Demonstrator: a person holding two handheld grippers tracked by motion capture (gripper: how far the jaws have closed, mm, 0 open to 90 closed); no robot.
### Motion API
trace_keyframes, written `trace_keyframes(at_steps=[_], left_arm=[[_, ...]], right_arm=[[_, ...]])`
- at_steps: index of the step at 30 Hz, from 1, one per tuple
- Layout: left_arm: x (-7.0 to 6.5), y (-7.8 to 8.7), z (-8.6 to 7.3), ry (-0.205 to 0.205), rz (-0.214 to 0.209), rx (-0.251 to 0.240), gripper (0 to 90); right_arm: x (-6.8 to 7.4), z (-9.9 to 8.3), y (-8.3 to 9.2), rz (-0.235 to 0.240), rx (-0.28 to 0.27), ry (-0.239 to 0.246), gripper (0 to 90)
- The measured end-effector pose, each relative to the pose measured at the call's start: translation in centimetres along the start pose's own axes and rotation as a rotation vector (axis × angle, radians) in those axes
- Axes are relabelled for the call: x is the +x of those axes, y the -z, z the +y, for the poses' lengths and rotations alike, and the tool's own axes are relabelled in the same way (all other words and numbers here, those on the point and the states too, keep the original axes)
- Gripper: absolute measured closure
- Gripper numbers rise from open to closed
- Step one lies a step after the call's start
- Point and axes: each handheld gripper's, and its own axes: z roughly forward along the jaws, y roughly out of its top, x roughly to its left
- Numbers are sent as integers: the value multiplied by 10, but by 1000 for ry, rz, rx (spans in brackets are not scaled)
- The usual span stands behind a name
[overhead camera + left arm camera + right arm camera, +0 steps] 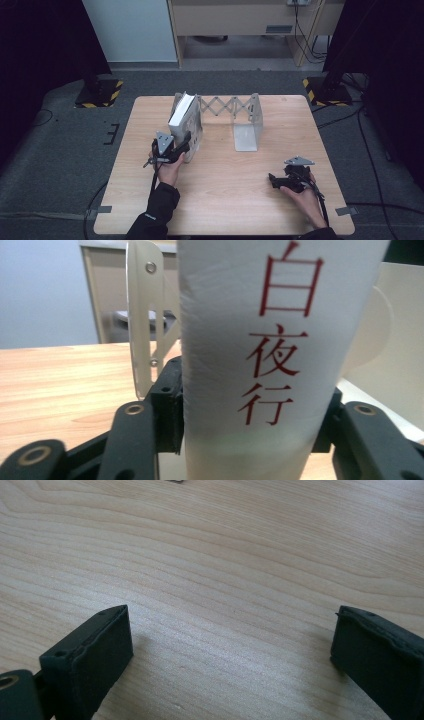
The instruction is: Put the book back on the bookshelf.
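One book (184,120), one bookend rack (246,125) (expandable), two tongs.

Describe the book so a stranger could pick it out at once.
On the wooden table, find the metal expanding book rack at the far edge. The book stands upright against its left end plate, with the left tongs closed on its spine. It is thick and white, with red characters down the spine.

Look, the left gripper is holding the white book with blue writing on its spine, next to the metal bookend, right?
Almost. The writing is red, not blue: the left gripper view shows red characters down the white book's spine, held by the left gripper beside the metal bookend.
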Motion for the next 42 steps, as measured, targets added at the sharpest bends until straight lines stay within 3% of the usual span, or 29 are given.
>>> trace_keyframes(at_steps=[7, 12, 19, 27, 30, 36, 42], left_arm=[[7, 16, -3, 1, -68, 10, 462], [2, 16, -3, -4, -86, 10, 453], [-3, 14, -3, 5, -67, 10, 449], [-14, 7, -4, -19, 6, -7, 469], [-15, 3, -5, -19, 12, -20, 470], [-11, 1, -4, -14, -36, -6, 444], [-3, 14, -5, -12, -112, 41, 443]], right_arm=[[0, 0, 0, -1, -1, -2, 36], [0, 0, 0, -1, 0, -2, 36], [0, 0, 0, 0, 0, 1, 36], [0, 0, 0, 0, 0, 0, 35], [0, 0, 0, 0, 0, -1, 35], [0, 0, 0, -1, -1, -1, 35], [0, 0, 0, 0, 0, 0, 35]])
